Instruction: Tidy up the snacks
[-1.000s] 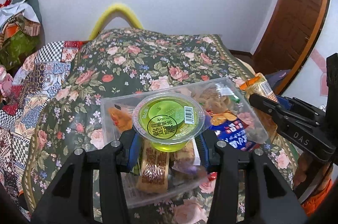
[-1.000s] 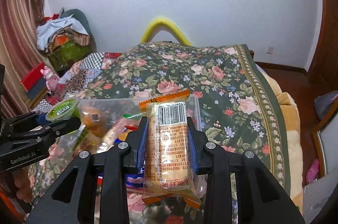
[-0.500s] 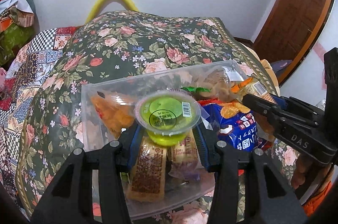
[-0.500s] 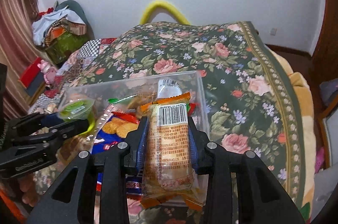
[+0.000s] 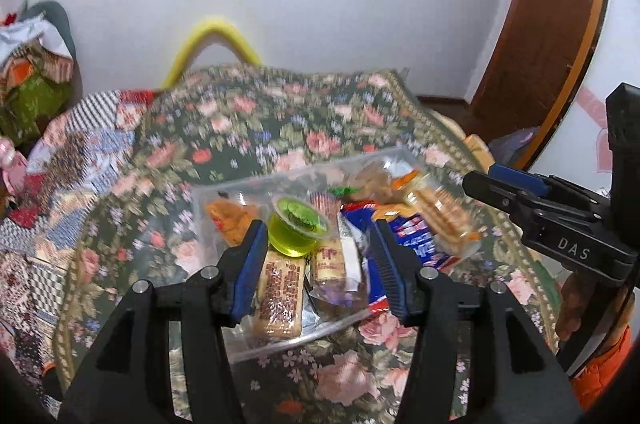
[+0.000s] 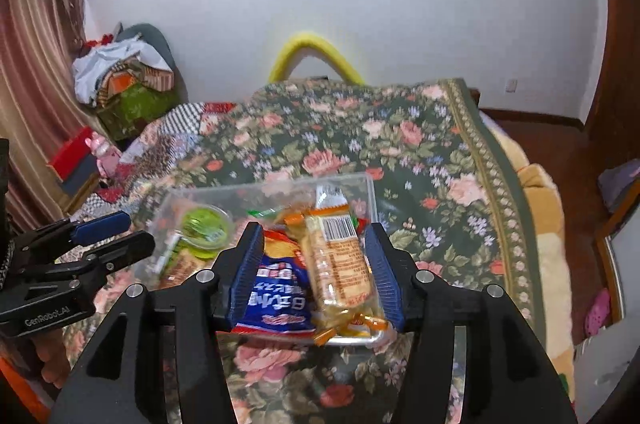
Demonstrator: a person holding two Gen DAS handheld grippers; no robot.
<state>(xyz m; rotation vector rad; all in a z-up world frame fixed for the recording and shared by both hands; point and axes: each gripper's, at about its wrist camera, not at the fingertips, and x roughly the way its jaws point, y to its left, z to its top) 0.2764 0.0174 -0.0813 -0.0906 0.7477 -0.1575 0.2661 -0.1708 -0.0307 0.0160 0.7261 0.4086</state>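
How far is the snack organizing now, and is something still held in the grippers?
Mostly done, it seems. The green jelly cup, the orange cracker pack and the blue chip bag all lie in the clear plastic container. The left gripper and the right gripper are open and hold nothing. No loose snack shows on the floral blanket.

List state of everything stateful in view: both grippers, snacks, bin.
left gripper: open, empty, above the bin
right gripper: open, empty, above the bin
green jelly cup: sealed, lying in the bin, tilted
orange biscuit pack: sealed, lying on the other snacks
blue chip bag: sealed, in the bin
clear plastic bin: lidless, resting on the floral blanket
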